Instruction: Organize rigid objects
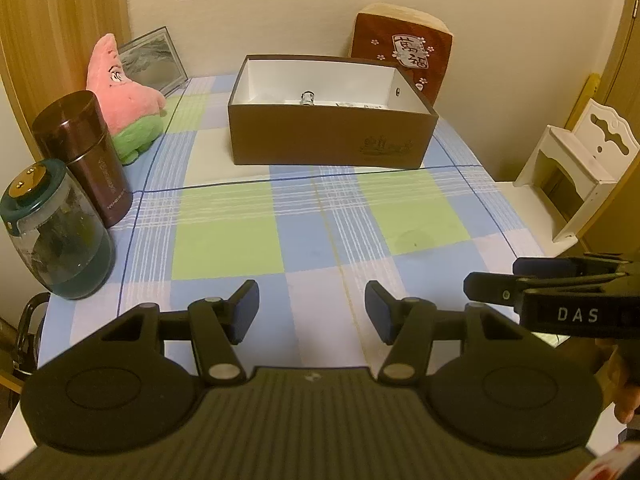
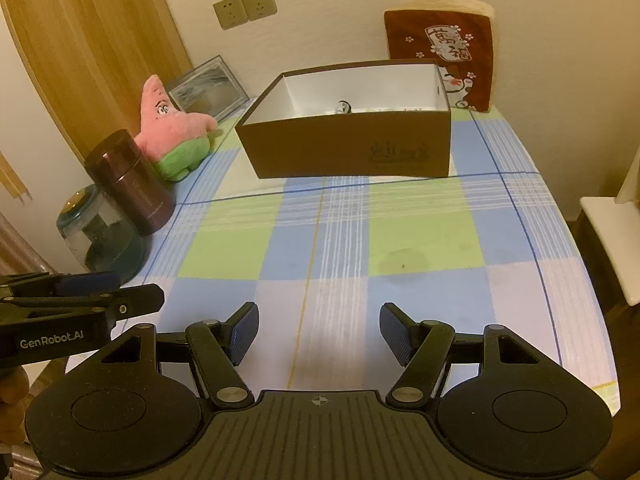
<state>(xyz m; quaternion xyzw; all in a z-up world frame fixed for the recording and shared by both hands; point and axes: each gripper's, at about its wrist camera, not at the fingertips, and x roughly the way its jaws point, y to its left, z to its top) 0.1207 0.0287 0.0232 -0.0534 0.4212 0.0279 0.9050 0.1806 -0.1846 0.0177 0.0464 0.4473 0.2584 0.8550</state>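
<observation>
The left gripper (image 1: 312, 312) hovers above the near edge of the worktop (image 1: 328, 240), which carries a checked cloth in blue, green and white. Its fingers (image 1: 246, 308) are spread wide and grasp nothing. The right gripper (image 2: 319, 328) is level with it on the right side, fingers (image 2: 396, 332) likewise released and empty. Each gripper appears side-on at the edge of the other's view.

An open brown box (image 1: 332, 136) with a white interior stands at the far centre of the worktop. Small items lie on its floor, including a small cylindrical object (image 1: 308, 99); the others are too small to identify.

Along the left edge, from near to far: a glass jar (image 1: 56, 232) with a dark green lid, a dark maroon canister (image 1: 84, 152) just beside it, a pink star-shaped plush toy (image 1: 124, 96), and a framed picture (image 1: 154, 60) leaning at the wall. A dark red bag (image 1: 404, 52) with printed characters stands behind the box. A white miniature cabinet (image 1: 576, 172) stands off the right edge.
</observation>
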